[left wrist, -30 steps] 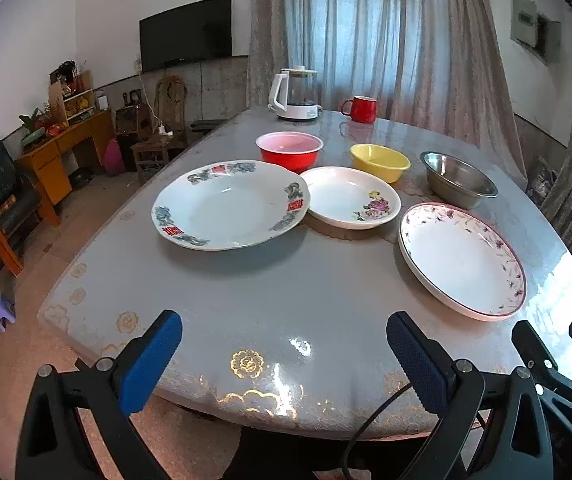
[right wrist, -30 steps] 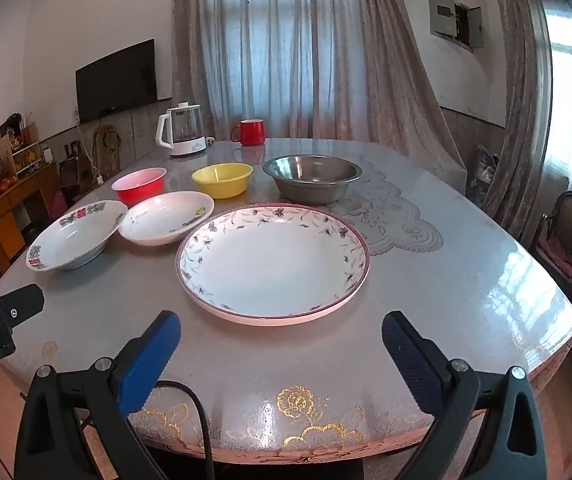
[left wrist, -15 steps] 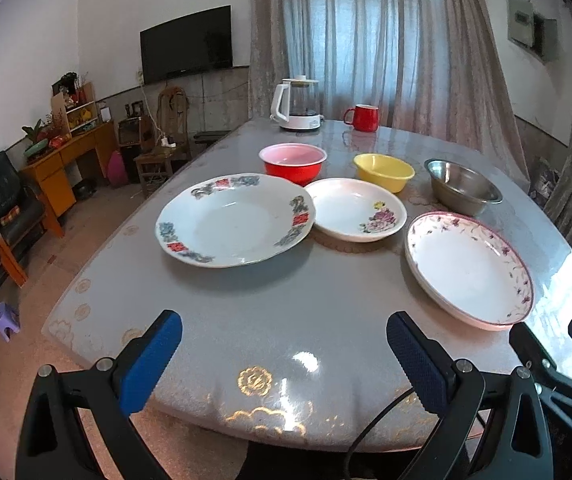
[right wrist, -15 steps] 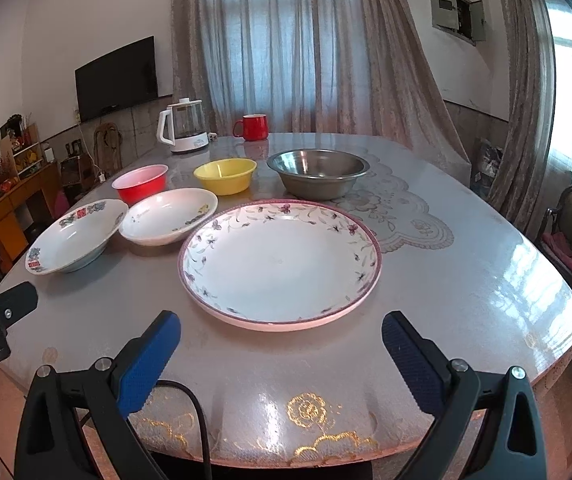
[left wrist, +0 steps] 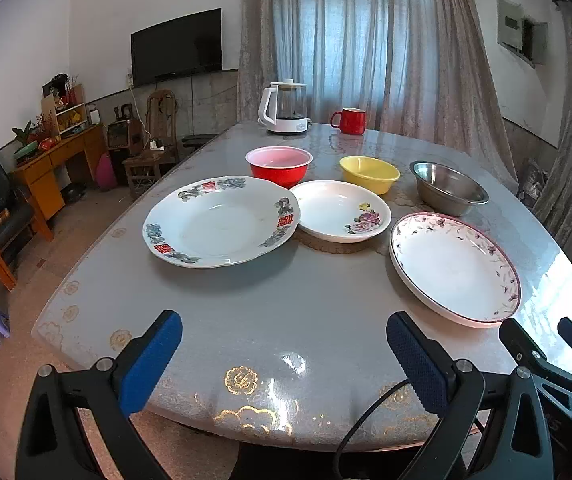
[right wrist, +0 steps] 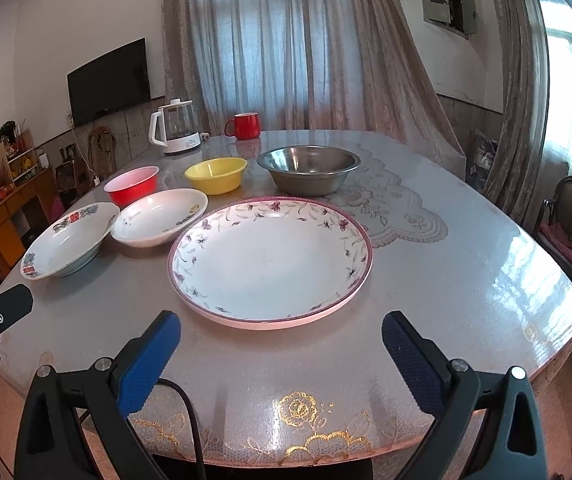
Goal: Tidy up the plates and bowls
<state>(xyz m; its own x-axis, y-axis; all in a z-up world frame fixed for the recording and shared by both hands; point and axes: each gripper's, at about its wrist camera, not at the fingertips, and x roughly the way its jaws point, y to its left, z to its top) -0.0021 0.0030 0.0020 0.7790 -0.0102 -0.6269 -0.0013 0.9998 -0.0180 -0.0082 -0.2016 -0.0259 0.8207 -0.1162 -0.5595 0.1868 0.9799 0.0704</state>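
Only the right wrist view showed the lace-patterned mat under the desk's clear cover beside the steel bowl (right wrist: 309, 175), and a chair by the bright window; the left wrist view alone took in the orange cabinet and dark armchair far left of the desk (left wrist: 286, 320). Both tools hung over the near edge of the desk, touching nothing: the left tool (left wrist: 283, 354) gaped wide and empty, and the right tool (right wrist: 281, 350) likewise stood wide and empty, its blue pads dimpled. Nearest the right tool lay the round pink-rimmed plate (right wrist: 269, 260), glossy, with a vine border. Left of that plate sat the small rose-printed plate (left wrist: 344, 211), touching the scalloped red-and-blue plate (left wrist: 221, 222). Behind them stood the red bowl (left wrist: 279, 165), the yellow bowl (left wrist: 370, 174), a kettle (left wrist: 284, 108) and a red mug (left wrist: 350, 121).
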